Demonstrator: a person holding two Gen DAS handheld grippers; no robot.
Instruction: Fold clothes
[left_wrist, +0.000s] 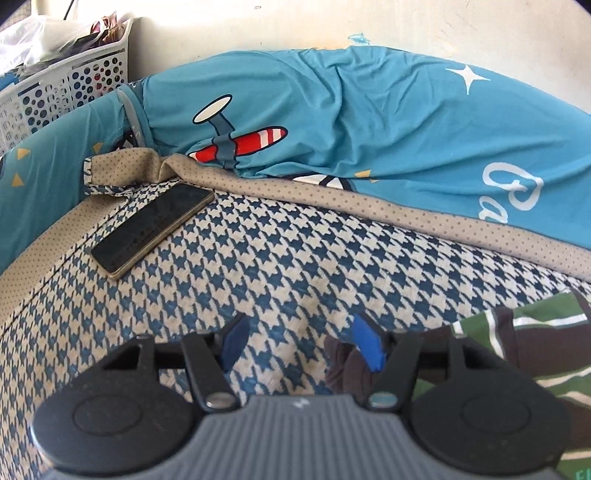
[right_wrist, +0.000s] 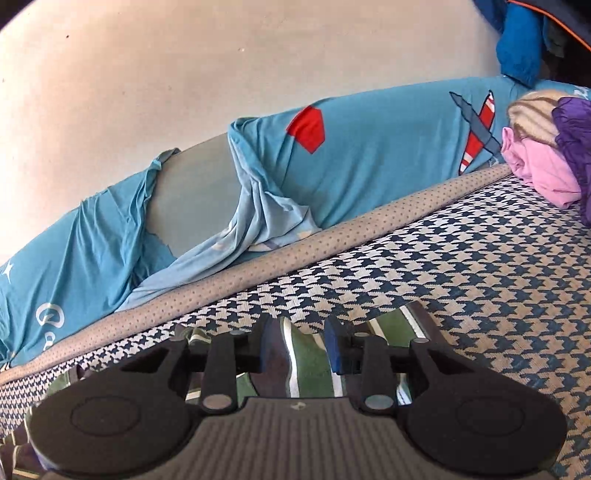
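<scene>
A green, brown and white striped garment (left_wrist: 517, 332) lies on the houndstooth mat (left_wrist: 258, 266), at the lower right of the left wrist view. My left gripper (left_wrist: 301, 343) stands open over bare mat, and its right fingertip (left_wrist: 367, 345) rests by the garment's brown edge. In the right wrist view the same garment (right_wrist: 306, 354) bunches up between the blue pads of my right gripper (right_wrist: 303, 345). Those jaws stand a little apart, with a ridge of fabric loose in the gap. The gripper body hides the rest of the garment.
A dark phone (left_wrist: 151, 230) lies on the mat at the left. A white perforated basket (left_wrist: 62, 92) stands at the far left by the wall. Blue aeroplane-print bedding (left_wrist: 332, 122) runs along the wall. Pink and purple clothes (right_wrist: 546, 166) are piled at the far right.
</scene>
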